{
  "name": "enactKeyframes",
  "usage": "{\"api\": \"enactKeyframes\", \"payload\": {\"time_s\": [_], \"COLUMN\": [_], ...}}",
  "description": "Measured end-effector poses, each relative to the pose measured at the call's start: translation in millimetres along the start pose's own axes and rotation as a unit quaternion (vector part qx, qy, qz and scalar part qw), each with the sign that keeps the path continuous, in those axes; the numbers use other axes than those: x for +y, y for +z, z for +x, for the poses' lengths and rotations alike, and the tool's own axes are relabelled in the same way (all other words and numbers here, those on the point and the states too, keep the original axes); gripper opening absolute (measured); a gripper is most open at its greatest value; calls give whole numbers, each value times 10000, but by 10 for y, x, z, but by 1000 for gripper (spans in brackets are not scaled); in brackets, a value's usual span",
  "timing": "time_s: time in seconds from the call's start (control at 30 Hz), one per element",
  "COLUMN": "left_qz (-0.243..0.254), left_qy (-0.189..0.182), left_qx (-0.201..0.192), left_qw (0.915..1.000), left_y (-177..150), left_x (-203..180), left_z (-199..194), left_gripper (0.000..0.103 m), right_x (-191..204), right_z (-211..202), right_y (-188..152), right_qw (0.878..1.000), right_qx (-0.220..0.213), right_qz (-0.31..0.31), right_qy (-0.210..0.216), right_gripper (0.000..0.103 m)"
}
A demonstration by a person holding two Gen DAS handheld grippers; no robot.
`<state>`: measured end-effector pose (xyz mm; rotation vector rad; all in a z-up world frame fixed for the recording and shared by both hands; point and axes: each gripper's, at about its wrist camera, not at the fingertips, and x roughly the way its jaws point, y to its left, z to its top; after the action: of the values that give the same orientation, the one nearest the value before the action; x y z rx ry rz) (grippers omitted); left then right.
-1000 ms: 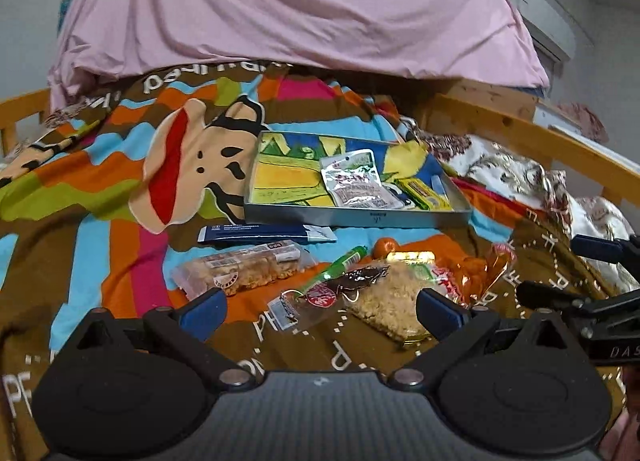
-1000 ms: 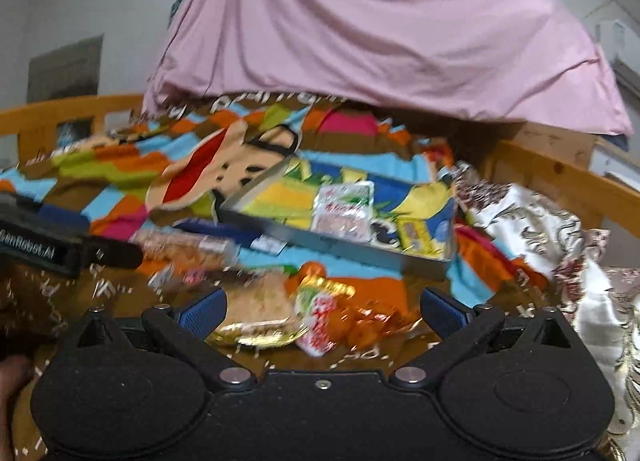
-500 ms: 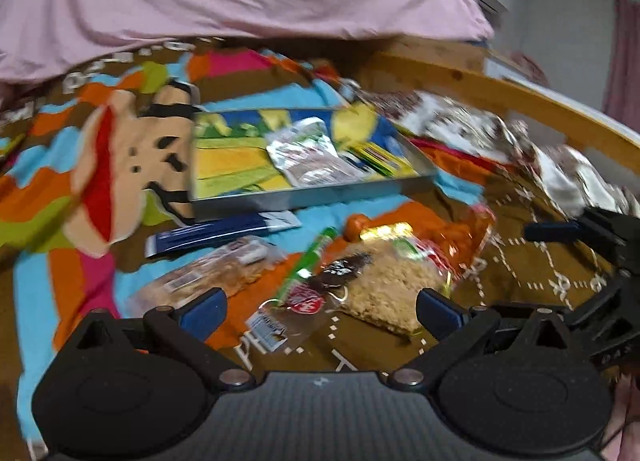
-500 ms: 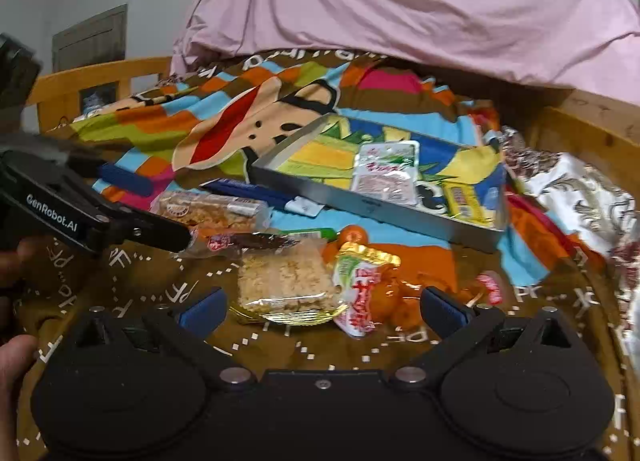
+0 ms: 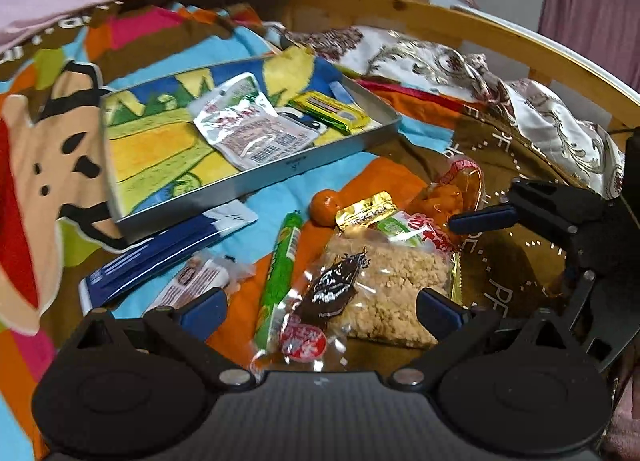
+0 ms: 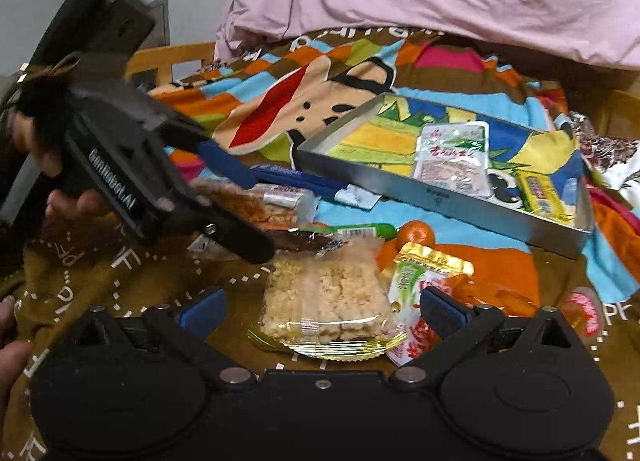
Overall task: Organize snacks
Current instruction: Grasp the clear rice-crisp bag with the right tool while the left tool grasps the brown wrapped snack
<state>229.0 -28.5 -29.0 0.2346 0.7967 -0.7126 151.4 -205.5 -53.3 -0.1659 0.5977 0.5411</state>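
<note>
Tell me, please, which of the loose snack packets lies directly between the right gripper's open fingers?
The crumbly rice-crisp packet, clear wrap with a gold-edged tray, sits centred before the right gripper; the green stick and orange lie farther off.

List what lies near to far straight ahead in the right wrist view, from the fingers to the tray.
Rice crisp pack → small orange → metal tray → white sachet lying inside the tray.

Tray (image 5: pixel 256 177) left half bare — snack pile (image 5: pixel 360 277) (overlapping) crowds foreground.
</note>
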Motion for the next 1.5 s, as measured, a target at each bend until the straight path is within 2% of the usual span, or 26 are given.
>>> {"api": "enactKeyframes", "payload": {"time_s": [0.17,0.27,0.4,0.57,0.7,0.77,0.8,0.87,1.07,1.13,1.27,1.5], "left_qz": [284,617,999,1052,772,516,405,235,459,422,360,-524], "left_qy": [-345,-572,-688,-975,-1202,-1269,-1288,-1262,-1085,-1073,-914,-425], "left_qx": [379,681,915,1292,1463,1417,1401,1377,1387,1391,1448,1459], "left_qw": [9983,9941,9884,9812,9789,9804,9809,9821,9833,9835,9846,9870], "left_y": [107,150,191,283,333,336,335,313,210,201,202,196], "left_x": [37,-26,-91,-55,49,132,166,219,146,152,124,69], "left_z": [168,243,304,387,433,425,423,414,351,341,356,318], "left_gripper": [102,102,99,93,88,76,73,68,68,68,69,68], "right_x": [-5,11,65,30,36,39,43,60,70,62,68,113], "right_z": [104,169,190,211,209,208,208,204,199,197,202,199], "right_y": [-15,-28,-40,-44,-47,-51,-54,-63,-77,-76,-73,-44], "right_qw": [9999,9997,9993,9993,9994,9994,9994,9994,9993,9993,9991,9977], "right_qx": [115,238,284,325,286,276,273,267,248,242,282,493], "right_qz": [7,-40,-221,-141,-161,-176,-188,-231,-259,-232,-259,-259], "right_qy": [63,94,94,142,120,104,93,44,-97,-139,-204,-376], "right_gripper": [102,102,102,102,102,102,102,102,93,89,87,84]}}
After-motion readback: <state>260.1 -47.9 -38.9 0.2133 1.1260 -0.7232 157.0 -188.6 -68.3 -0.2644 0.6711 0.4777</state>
